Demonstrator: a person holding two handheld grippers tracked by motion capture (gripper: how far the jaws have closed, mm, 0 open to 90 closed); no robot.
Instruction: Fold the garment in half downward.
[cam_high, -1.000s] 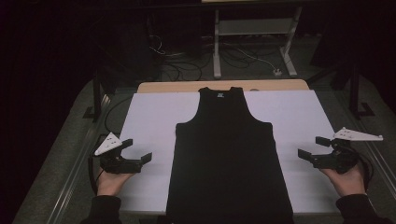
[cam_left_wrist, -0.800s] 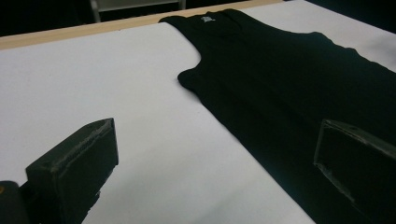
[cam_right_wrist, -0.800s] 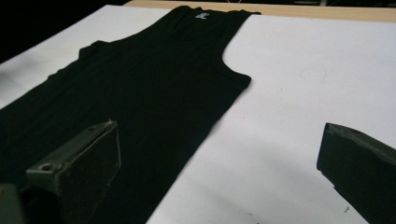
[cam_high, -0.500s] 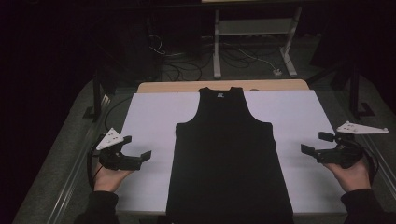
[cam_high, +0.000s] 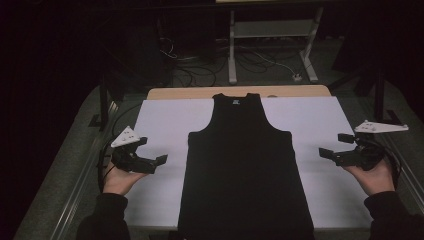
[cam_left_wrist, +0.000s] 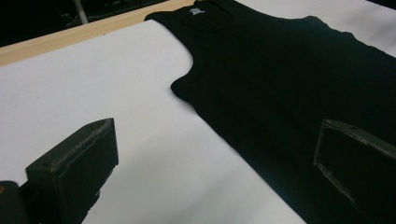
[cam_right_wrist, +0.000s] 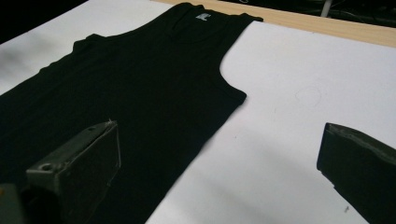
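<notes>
White sheet (cam_high: 165, 120) borders tank top (cam_high: 245, 170); both grippers hover apart.

Neck label (cam_right_wrist: 201, 16) on black tank top (cam_high: 245, 165): print illegible.

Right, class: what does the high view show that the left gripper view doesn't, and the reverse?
High view: the left hand and right hand, the left tongs and right tongs open either side of the black tank top, and floor cables beyond. Left gripper view: a close look along its own wide-apart jaws at the armhole edge. Both: the top flat on the white sheet, wooden table edge behind.
</notes>
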